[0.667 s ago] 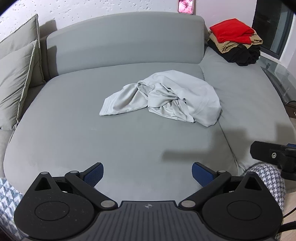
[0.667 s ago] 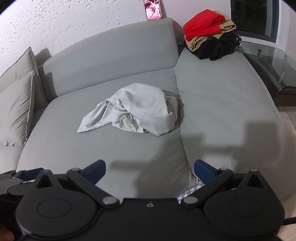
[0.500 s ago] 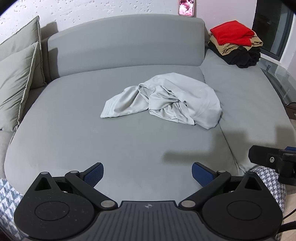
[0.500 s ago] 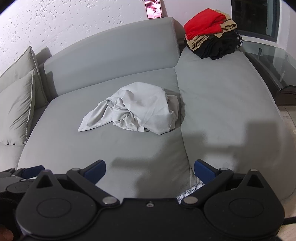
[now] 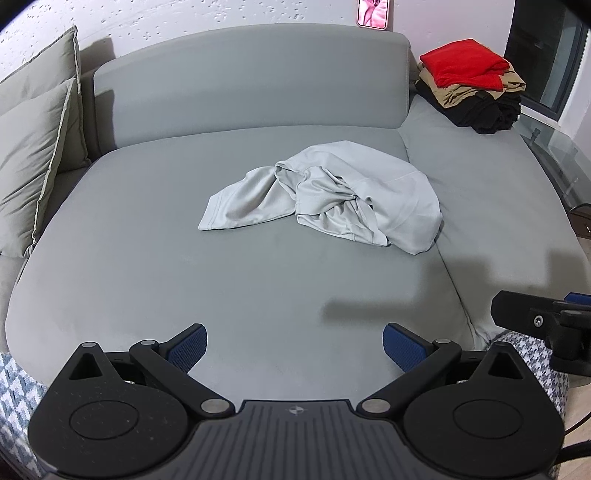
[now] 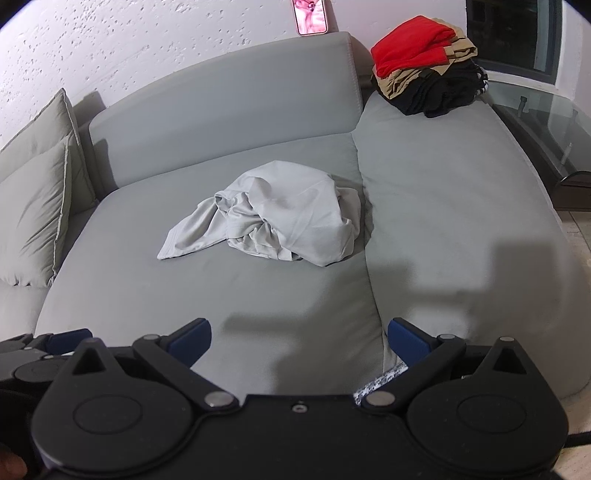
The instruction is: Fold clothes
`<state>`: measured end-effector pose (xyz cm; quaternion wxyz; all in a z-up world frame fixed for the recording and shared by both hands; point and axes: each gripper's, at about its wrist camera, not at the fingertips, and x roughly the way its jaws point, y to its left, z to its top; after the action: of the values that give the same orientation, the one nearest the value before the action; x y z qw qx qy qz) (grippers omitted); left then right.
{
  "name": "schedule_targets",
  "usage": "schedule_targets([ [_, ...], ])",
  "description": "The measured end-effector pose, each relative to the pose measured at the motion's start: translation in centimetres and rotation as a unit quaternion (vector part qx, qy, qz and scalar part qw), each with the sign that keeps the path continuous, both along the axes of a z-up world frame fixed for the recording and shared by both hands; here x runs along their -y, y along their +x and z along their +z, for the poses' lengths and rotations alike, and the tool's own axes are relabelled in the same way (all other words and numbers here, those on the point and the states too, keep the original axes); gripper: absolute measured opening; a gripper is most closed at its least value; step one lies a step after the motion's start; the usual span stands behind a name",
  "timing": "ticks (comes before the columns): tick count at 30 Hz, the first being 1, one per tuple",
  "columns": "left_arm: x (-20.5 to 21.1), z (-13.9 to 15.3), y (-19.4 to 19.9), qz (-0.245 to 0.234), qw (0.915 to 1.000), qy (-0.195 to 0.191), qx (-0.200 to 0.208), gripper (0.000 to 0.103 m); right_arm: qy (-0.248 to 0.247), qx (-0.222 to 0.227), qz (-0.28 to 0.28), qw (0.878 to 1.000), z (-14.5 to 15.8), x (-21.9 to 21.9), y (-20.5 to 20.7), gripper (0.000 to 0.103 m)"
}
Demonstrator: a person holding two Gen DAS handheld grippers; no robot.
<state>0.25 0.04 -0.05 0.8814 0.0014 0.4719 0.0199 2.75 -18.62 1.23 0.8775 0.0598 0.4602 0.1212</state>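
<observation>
A soft, shiny grey shirt (image 5: 332, 195) lies crumpled on the smooth sofa (image 5: 184, 277). The left gripper (image 5: 293, 345) and right gripper (image 6: 299, 341) both hold their jaws wide apart.

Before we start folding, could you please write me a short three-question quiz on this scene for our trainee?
1. True or false: the left gripper already grips the crumpled grey garment.
2. Multiple choice: what colour is the top item of the folded pile? A) red B) green C) white
3. Fill in: the pink phone stands on top of the sofa's ____.

Key
1. False. Both the left gripper and the right gripper are open and short of the garment.
2. A.
3. Backrest.
</observation>
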Motion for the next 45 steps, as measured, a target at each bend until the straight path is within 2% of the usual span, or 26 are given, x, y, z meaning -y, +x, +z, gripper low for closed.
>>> schedule_targets([
  [45, -0.53, -0.05, 0.29, 0.003, 1.0000, 0.004, 0.002, 0.102, 0.002, -0.008, 0.007, 1.000, 0.56, 0.27, 0.34, 0.103],
])
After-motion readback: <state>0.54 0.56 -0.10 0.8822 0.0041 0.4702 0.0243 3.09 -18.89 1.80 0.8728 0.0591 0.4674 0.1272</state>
